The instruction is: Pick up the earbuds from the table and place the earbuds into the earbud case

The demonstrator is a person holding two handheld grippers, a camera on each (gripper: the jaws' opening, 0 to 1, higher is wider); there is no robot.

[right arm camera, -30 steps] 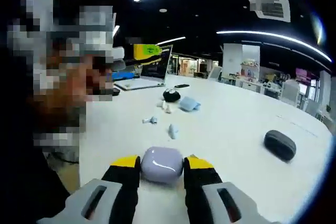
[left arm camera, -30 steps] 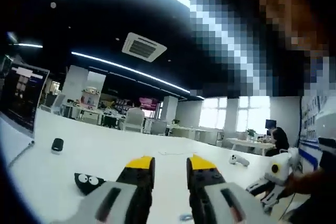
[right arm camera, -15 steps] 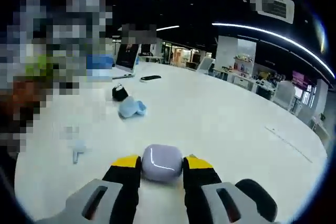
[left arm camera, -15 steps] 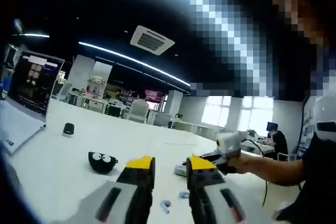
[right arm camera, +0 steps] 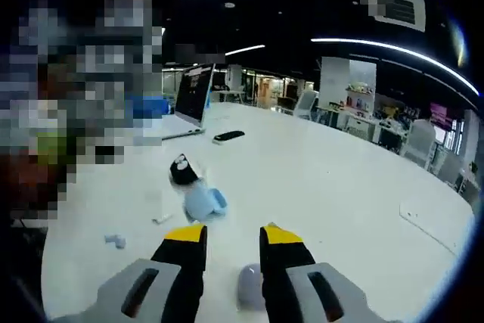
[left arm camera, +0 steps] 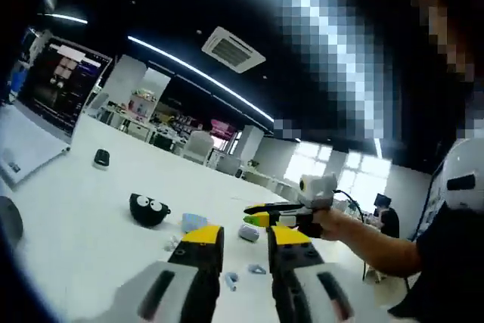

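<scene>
While the lilac case [right arm camera: 248,287] lies on the white bench [right arm camera: 340,187] between the right gripper's [right arm camera: 233,234] released jaws, earbuds [left arm camera: 231,280] lie scattered beyond the left gripper [left arm camera: 243,235], also released.

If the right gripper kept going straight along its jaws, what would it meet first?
Probably bare white table: nothing lies straight ahead of the right gripper. The light blue case and black round toy sit left of that line, though depth is unclear.
</scene>
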